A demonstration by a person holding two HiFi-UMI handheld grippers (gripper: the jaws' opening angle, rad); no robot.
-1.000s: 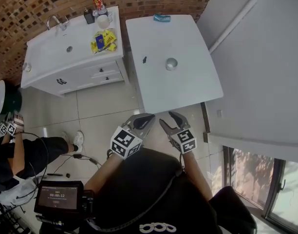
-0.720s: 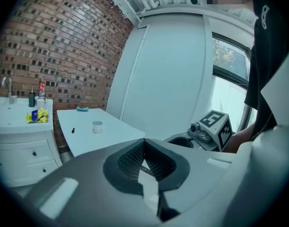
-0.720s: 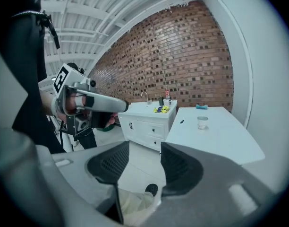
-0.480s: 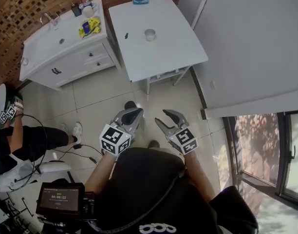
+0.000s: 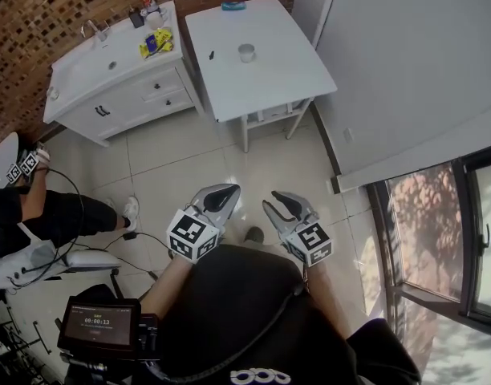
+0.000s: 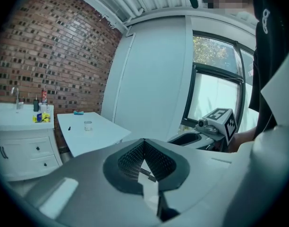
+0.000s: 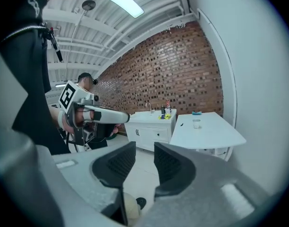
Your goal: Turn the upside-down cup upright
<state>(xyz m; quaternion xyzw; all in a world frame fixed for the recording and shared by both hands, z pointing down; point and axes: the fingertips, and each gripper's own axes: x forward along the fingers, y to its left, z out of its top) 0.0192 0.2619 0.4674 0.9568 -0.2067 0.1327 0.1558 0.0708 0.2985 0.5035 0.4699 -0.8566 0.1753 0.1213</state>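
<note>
A small clear cup (image 5: pixel 246 52) stands near the middle of the white table (image 5: pixel 269 79), far from both grippers; which way up it is I cannot tell from here. It is tiny in the left gripper view (image 6: pixel 88 125) and the right gripper view (image 7: pixel 196 123). My left gripper (image 5: pixel 229 189) hangs over the tiled floor close to my body, jaws shut (image 6: pixel 144 143) with nothing in them. Beside it, my right gripper (image 5: pixel 275 200) is closing, with a narrow gap (image 7: pixel 144 150) still between its pads and nothing in it.
A white sink cabinet (image 5: pixel 109 79) with bottles and yellow packs stands left of the table. On the table lie a blue thing (image 5: pixel 233 6) and a small dark bit (image 5: pixel 211 54). A seated person (image 5: pixel 37 215) holds another gripper at left. Cables cross the floor; a window (image 5: pixel 438 239) is at right.
The table and cabinet have receded toward the top of the head view, with bare floor now between them and my grippers. The right jaws have narrowed.
</note>
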